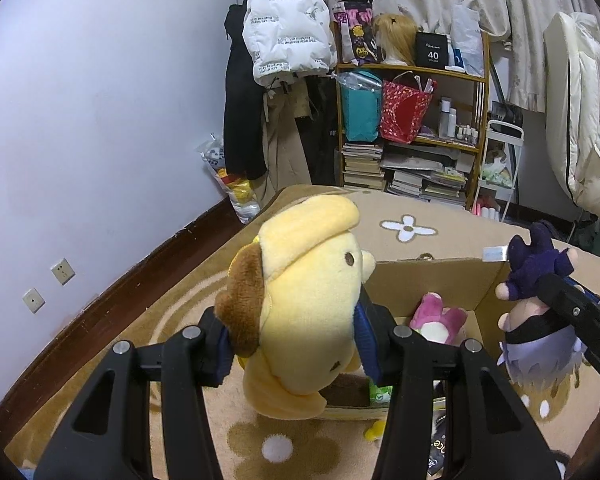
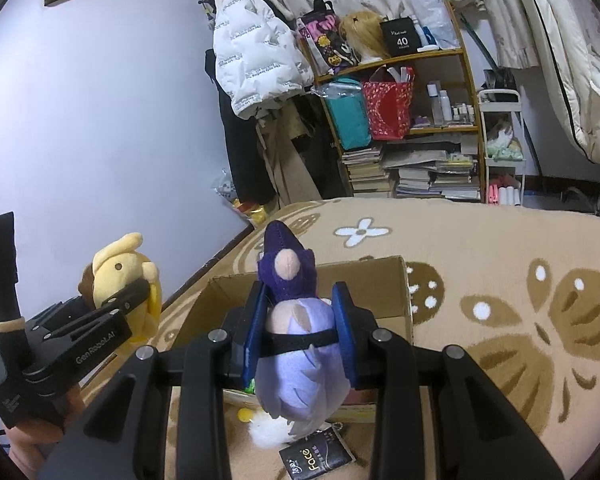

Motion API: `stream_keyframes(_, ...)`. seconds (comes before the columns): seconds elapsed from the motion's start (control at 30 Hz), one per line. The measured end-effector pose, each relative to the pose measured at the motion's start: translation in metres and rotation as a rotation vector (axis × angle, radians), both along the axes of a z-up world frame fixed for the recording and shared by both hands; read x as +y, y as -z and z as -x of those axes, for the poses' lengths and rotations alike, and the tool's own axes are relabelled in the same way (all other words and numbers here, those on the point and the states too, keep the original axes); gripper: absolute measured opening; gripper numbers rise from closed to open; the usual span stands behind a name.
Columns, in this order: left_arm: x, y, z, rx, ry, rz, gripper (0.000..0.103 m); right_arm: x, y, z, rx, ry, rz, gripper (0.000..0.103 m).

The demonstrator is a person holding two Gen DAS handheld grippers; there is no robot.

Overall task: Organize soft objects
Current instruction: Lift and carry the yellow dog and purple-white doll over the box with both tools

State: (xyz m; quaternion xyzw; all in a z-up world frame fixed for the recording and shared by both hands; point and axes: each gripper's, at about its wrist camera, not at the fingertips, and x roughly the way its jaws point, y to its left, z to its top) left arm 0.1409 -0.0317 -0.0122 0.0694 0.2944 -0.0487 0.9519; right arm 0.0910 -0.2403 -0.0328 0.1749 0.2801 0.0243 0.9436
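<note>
Both toys are held up off the rug [image 2: 500, 248], likely so each can drop into the cardboard box [image 2: 396, 280] without snagging its wall. The left gripper [image 1: 296, 344] is clamped about halfway closed on the yellow dog plush [image 1: 304, 300], beside the box's left wall. The right gripper [image 2: 300, 328] is squeezed tight on the purple doll [image 2: 300, 360], hanging over the box's near edge. Both point forward and downward. A pink toy [image 1: 436, 320] already lies inside.

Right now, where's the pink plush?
Left wrist view, right of centre: the pink plush lies inside the cardboard box, between the yellow dog plush and the purple doll.
</note>
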Motion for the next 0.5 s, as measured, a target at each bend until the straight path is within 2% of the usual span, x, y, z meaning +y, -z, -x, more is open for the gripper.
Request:
stream_keyframes(0.17,-0.001,0.004,-0.003,0.007,-0.003,0.008,0.049,-0.003,0.006,-0.007,0.02,0.0,0.0,0.035)
stream_keyframes(0.37,0.004,0.012,-0.007,0.039,-0.001,0.08,0.05,-0.005,0.011,-0.012,0.033,-0.005,-0.004,0.035)
stream_keyframes(0.5,0.002,0.02,-0.008,0.059,0.0,0.083,0.05,-0.007,0.014,-0.014,0.04,0.0,-0.011,0.035)
